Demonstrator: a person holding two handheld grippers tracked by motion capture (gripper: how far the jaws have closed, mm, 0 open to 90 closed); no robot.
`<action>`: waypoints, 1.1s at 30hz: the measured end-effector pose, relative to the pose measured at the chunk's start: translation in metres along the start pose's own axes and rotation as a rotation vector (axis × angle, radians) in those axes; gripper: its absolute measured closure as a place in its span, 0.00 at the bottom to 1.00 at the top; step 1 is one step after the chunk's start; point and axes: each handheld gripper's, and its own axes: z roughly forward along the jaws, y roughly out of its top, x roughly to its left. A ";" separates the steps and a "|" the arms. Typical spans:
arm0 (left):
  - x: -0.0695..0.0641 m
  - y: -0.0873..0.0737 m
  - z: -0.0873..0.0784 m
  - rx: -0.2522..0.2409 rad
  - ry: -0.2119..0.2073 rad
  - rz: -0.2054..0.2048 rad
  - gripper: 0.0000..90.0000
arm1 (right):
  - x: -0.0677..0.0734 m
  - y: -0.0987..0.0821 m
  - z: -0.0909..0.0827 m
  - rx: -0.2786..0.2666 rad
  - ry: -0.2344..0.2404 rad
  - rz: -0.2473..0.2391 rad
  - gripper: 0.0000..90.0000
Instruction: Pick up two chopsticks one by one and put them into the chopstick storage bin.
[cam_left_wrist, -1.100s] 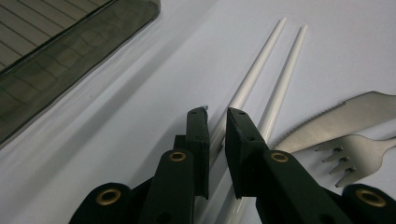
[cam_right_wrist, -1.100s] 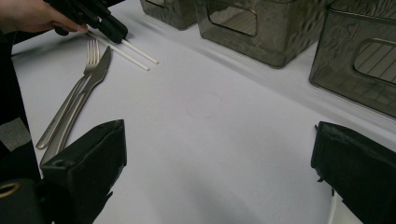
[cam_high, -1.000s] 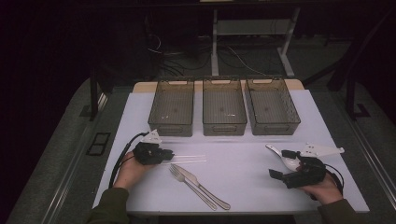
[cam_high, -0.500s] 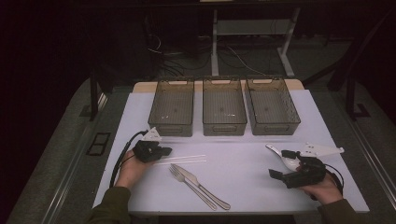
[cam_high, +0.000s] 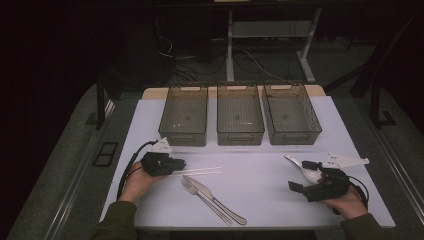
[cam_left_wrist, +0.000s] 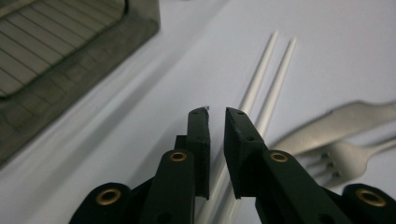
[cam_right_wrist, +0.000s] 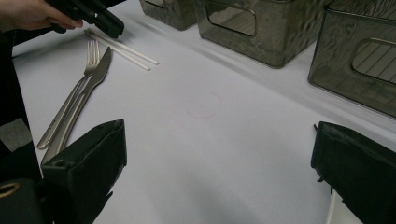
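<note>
Left gripper (cam_left_wrist: 215, 112): jaws just opening, narrow gap above white chopsticks (cam_left_wrist: 261, 84), nothing gripped. Right gripper (cam_right_wrist: 215, 154): jaws wide, empty, over tabletop (cam_right_wrist: 210, 107).

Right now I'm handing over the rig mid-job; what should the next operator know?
Left gripper: jaws have just been opening, a narrow gap, over one end of the chopsticks, which lie ungripped on the table.
Right gripper: wide open, empty, beside the white spoon.
Fork and knife lie together near the front edge.
Done: nothing binned; the three bins look empty.
Left: probably every piece still to sort.
</note>
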 end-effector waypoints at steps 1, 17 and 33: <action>0.000 -0.001 0.000 0.011 0.001 0.004 0.87 | 0.000 0.000 0.000 -0.001 0.000 -0.001 0.04; -0.001 -0.001 0.005 0.054 0.016 0.039 0.87 | 0.000 0.000 0.000 0.000 -0.001 0.001 0.04; 0.009 0.008 0.015 0.028 0.064 0.005 0.89 | 0.000 0.000 0.002 0.005 0.003 0.000 0.04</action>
